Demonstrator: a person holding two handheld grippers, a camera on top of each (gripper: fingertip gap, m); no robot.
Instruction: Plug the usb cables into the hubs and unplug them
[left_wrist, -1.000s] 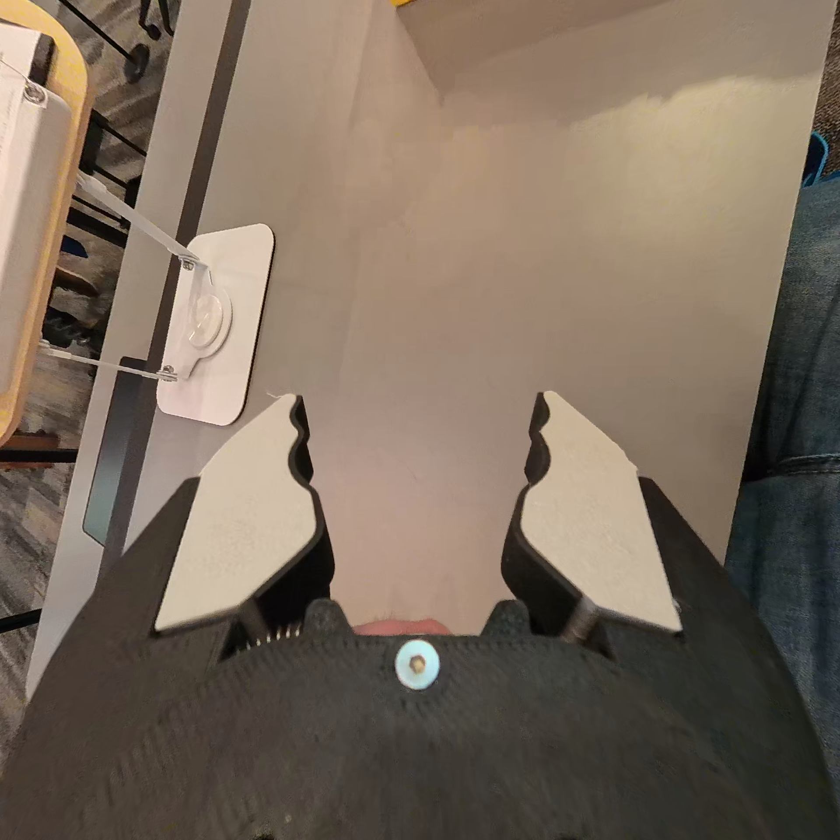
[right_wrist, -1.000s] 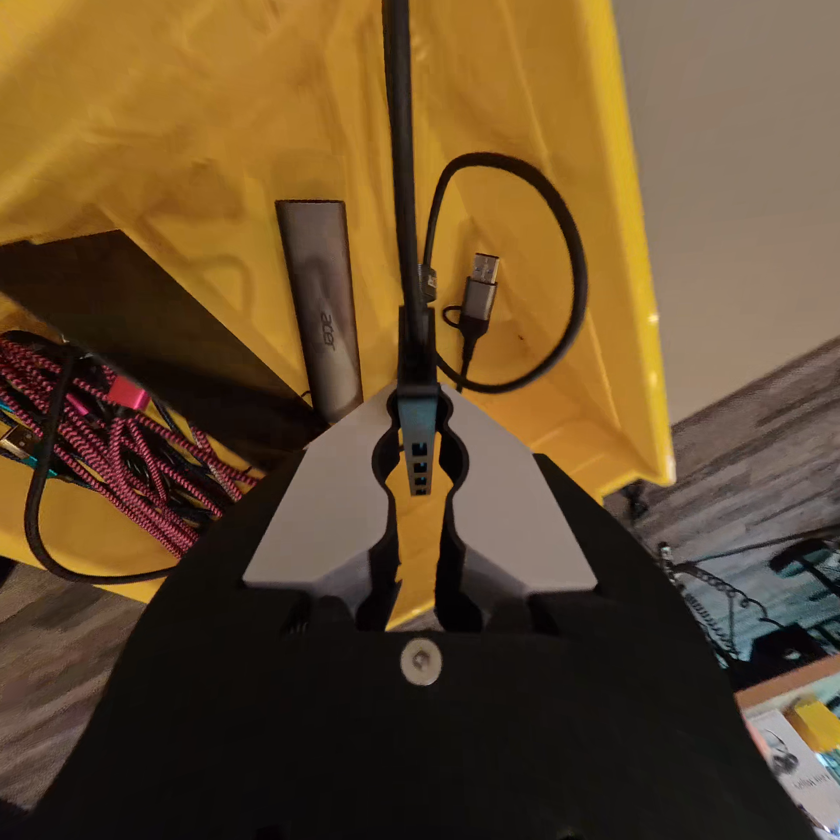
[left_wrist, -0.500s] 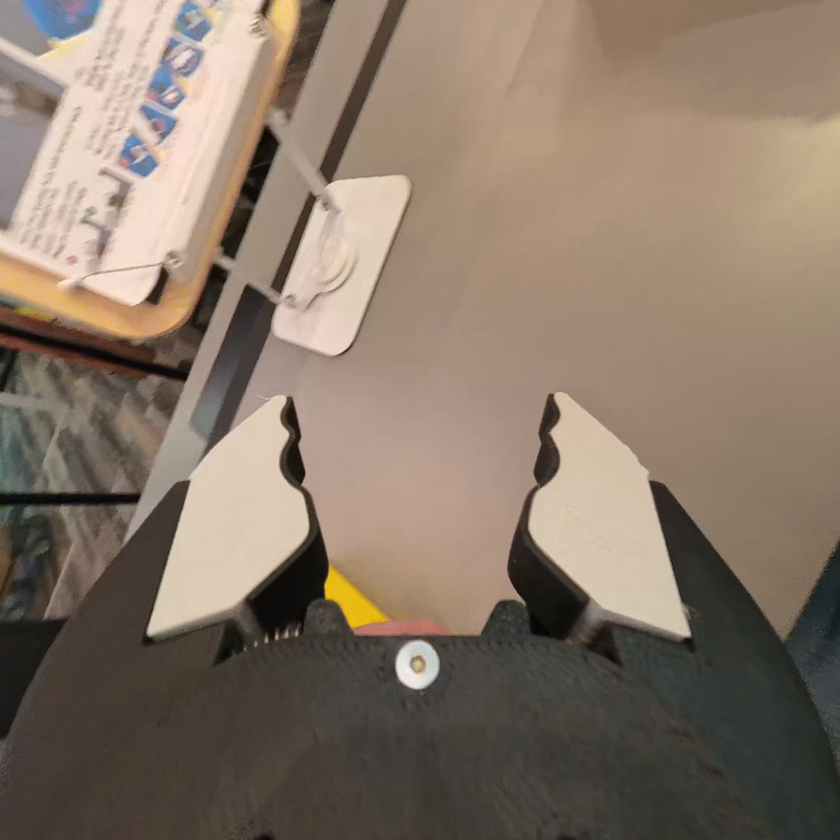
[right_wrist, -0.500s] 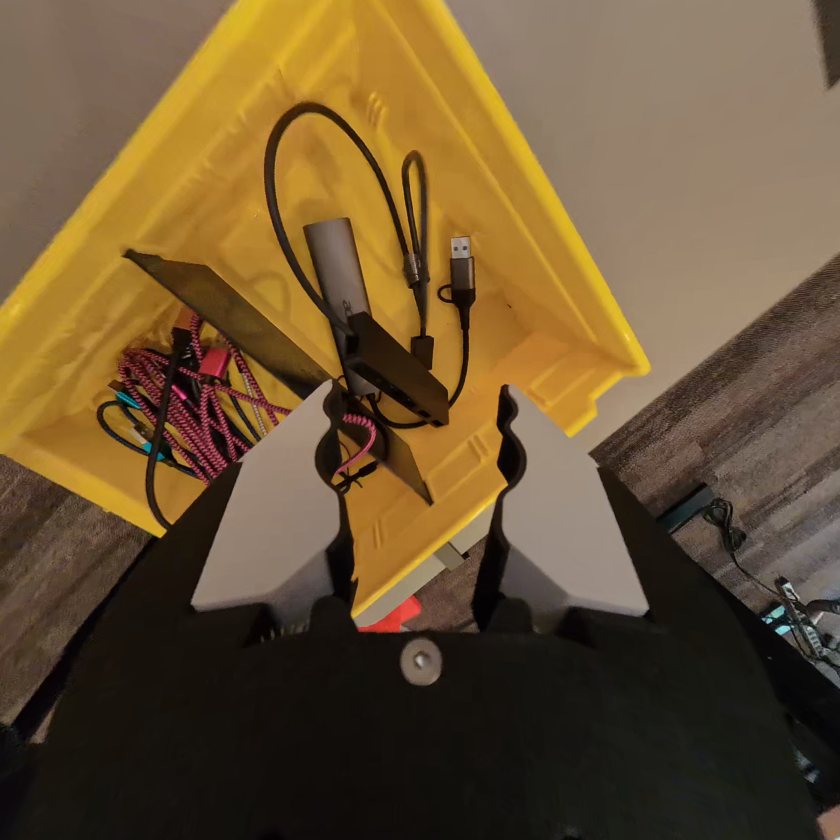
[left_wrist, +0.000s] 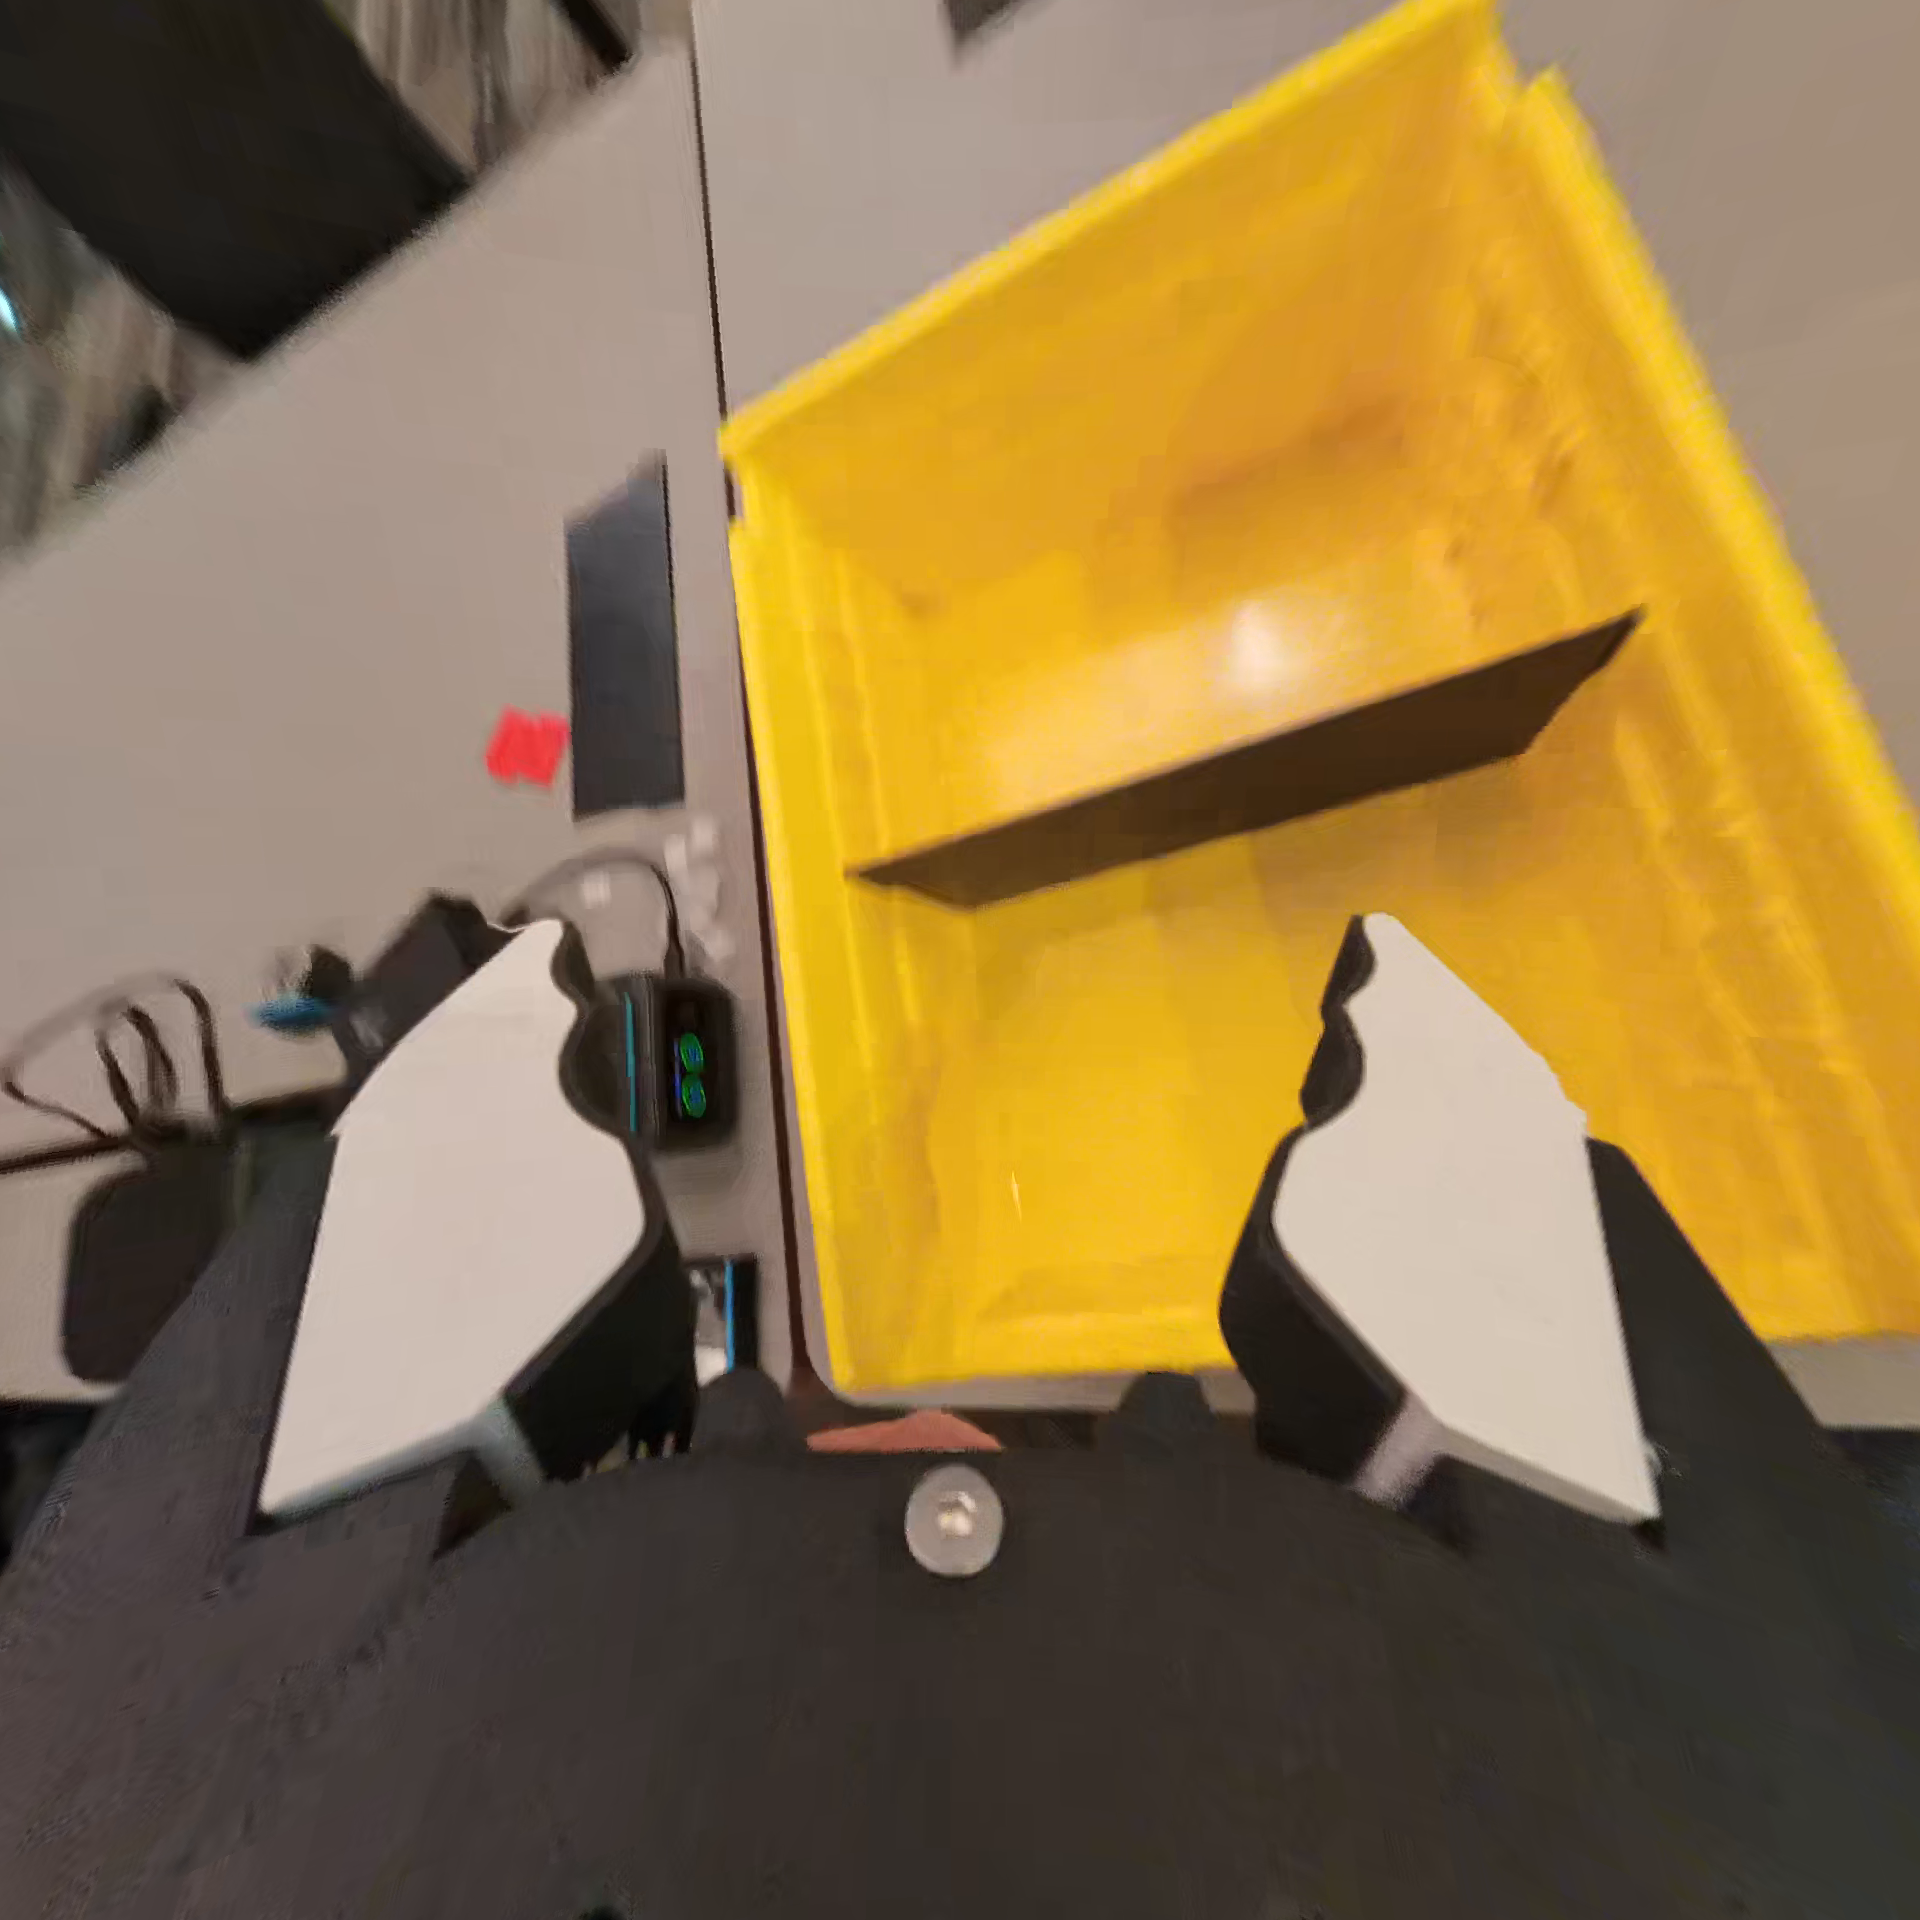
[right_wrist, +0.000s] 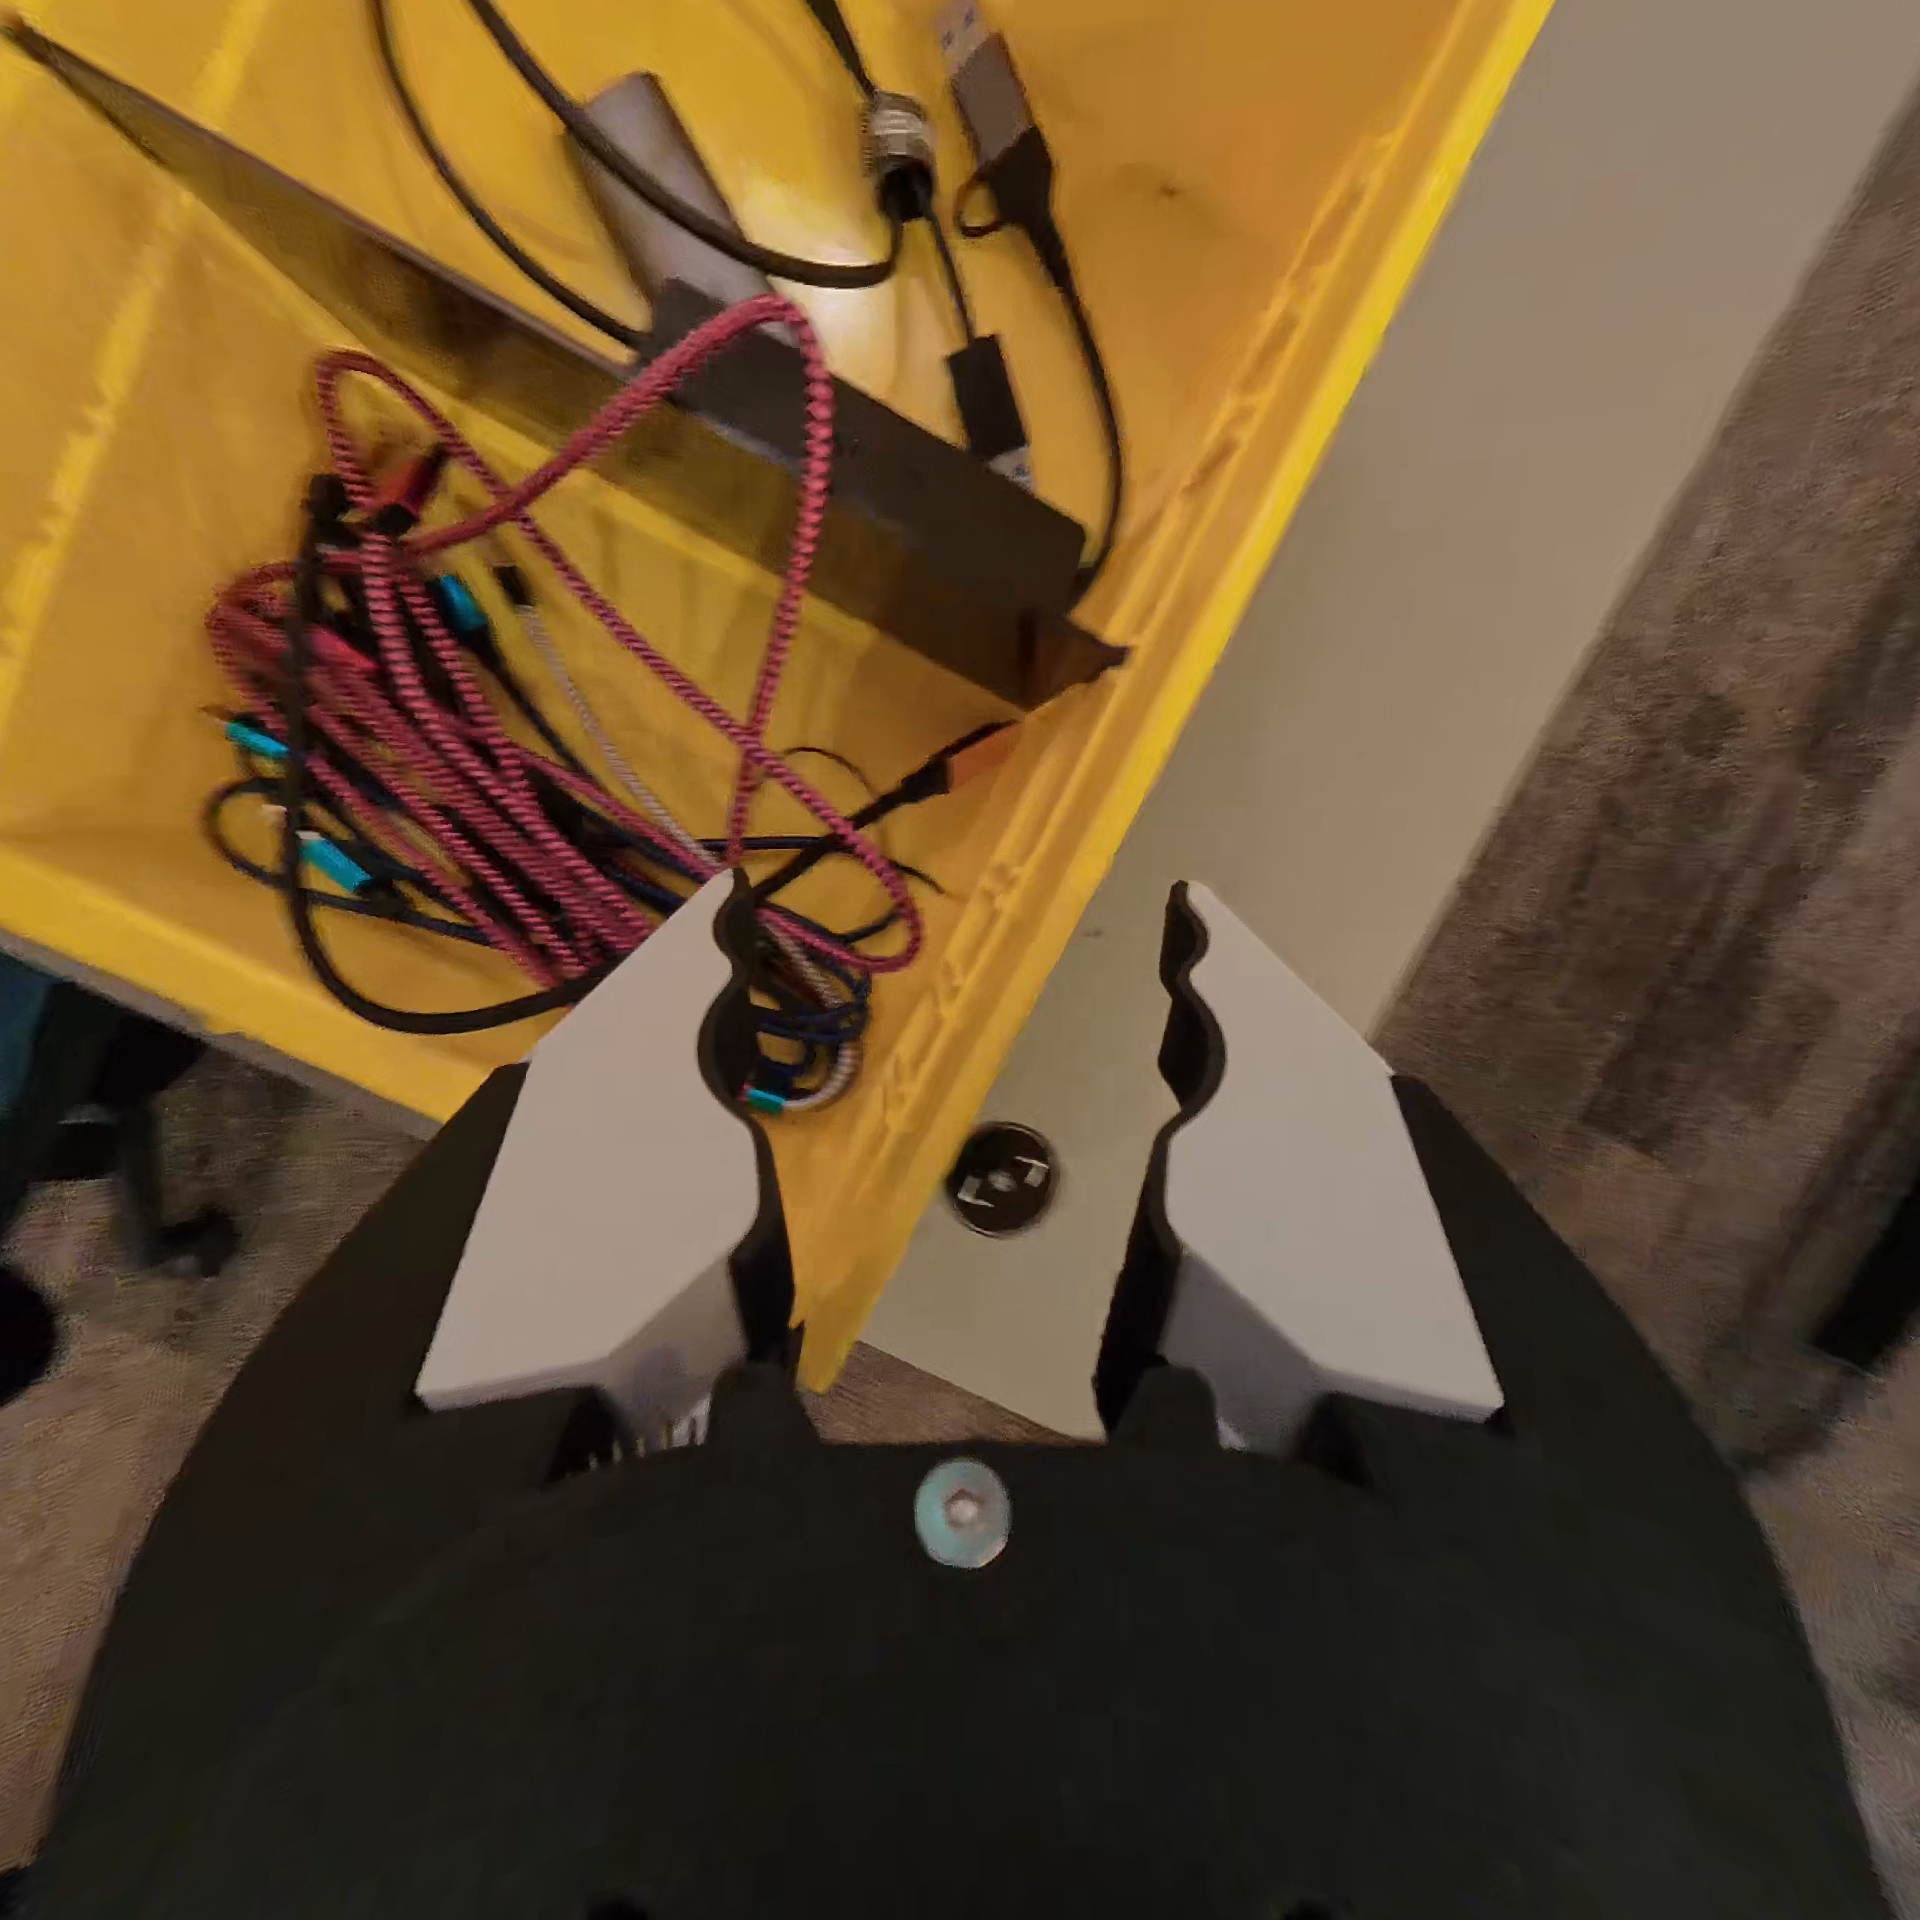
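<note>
My right tongs (right_wrist: 951, 904), clamped on a black hub a second ago and already spread half a second ago, now stand wide apart and hold nothing, their tips above the near corner of the yellow bin (right_wrist: 1340, 343) and the pale worktop (right_wrist: 1455, 582). My left tongs (left_wrist: 951, 935), which faced bare worktop and a white stand plate in both earlier frames, now face a yellow bin (left_wrist: 1714, 831) with a dark divider (left_wrist: 1247, 779) across it; both compartments seen there lie bare. These tongs are likewise spread wide and grip nothing.

In the right wrist view a dark divider (right_wrist: 665, 447) splits the bin. The far compartment holds a grey hub (right_wrist: 665, 197), its long axis running from the far wall toward the divider, and a black hub (right_wrist: 831, 426) lying along the divider, with black cables (right_wrist: 1091, 343) looped around them. A grey plug (right_wrist: 992, 99) there points away from me. The near compartment holds a tangle of pink braided cables (right_wrist: 447, 748) with blue and black ones; one pink strand arches over the divider onto the black hub.

A round metal fitting (right_wrist: 1000, 1179) sits in the worktop just beside the bin's corner. In the left wrist view a small black device (left_wrist: 686, 1060) with green lights lies left of the bin, near a red tape mark (left_wrist: 525, 743). No writing is legible; both views are motion-blurred.
</note>
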